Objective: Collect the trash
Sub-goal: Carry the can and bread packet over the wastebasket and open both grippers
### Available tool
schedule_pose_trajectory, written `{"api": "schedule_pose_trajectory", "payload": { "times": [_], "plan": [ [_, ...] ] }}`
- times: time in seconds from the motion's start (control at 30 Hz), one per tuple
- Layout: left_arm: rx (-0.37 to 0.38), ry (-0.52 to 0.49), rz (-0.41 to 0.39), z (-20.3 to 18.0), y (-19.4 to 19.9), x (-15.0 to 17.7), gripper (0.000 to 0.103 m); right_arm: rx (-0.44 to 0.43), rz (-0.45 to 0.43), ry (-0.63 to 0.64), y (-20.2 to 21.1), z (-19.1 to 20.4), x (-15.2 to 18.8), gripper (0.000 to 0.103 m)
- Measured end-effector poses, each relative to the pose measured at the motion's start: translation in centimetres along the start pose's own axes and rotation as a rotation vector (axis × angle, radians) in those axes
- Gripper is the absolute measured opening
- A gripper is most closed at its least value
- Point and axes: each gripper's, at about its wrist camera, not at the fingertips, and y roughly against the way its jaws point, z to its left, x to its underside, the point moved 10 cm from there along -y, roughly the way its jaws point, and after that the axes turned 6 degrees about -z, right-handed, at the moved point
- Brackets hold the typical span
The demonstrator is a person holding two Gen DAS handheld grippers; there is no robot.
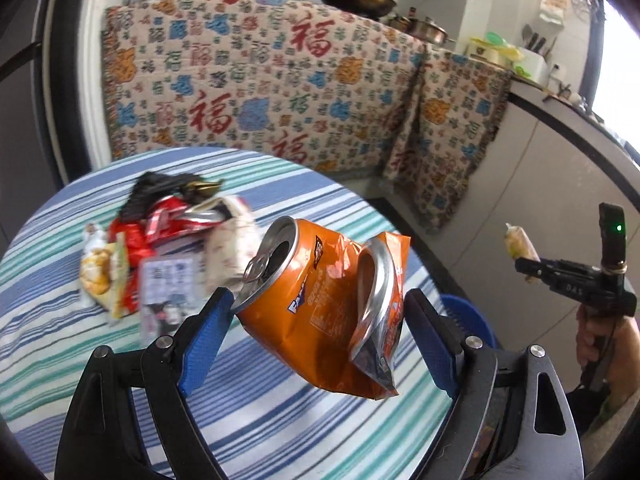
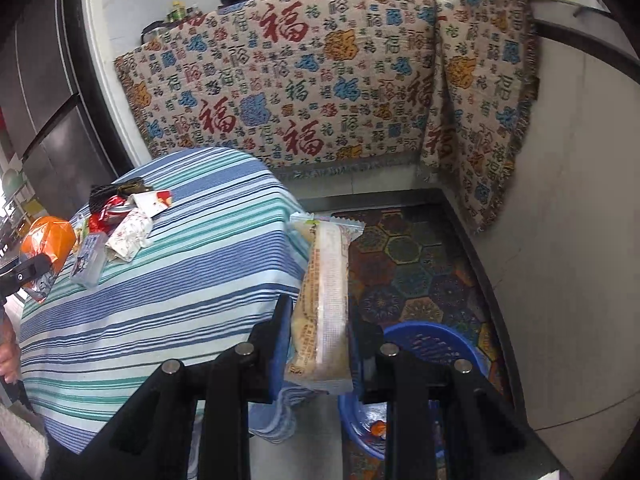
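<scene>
Now | left tongs (image 1: 320,316) grip one crushed can (image 1: 316,304) | right tongs (image 2: 320,344) grip one wrapper (image 2: 324,308)

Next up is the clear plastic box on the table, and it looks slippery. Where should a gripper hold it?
Grip the clear box across its short width, on the two long side walls, coming down from above. It lies flat on the striped cloth, and the side facing the bare cloth is free; wrappers crowd its far end.

Crushed glossy metal can (image 1: 320,304), shiny plastic snack wrapper (image 2: 322,312), striped woven tablecloth (image 1: 280,432), blue plastic basket (image 2: 436,344)
</scene>
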Motion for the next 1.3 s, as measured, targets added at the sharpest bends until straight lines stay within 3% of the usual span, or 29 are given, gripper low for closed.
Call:
{"api": "schedule_pose_trajectory", "payload": {
  "times": [0.27,0.53,0.8,1.3],
  "plan": [
    [0.15,-0.062,0.079,-13.1,-6.8,1.6,0.087,0.094,0.038,-0.042,1.2,-7.5,2.8,0.026],
    [0.223,-0.124,0.173,-21.3,-12.5,5.2,0.087,0.145,0.129,-0.082,0.8,-12.6,6.8,0.026],
    [0.232,-0.139,0.233,-24.8,-16.4,7.4,0.088,0.16,0.166,-0.094,0.4,-15.1,9.1,0.026],
    [0.243,-0.136,0.274,-26.1,-20.3,8.4,0.088,0.148,0.218,-0.101,-3.0,-15.9,10.6,0.026]
  ]
}}
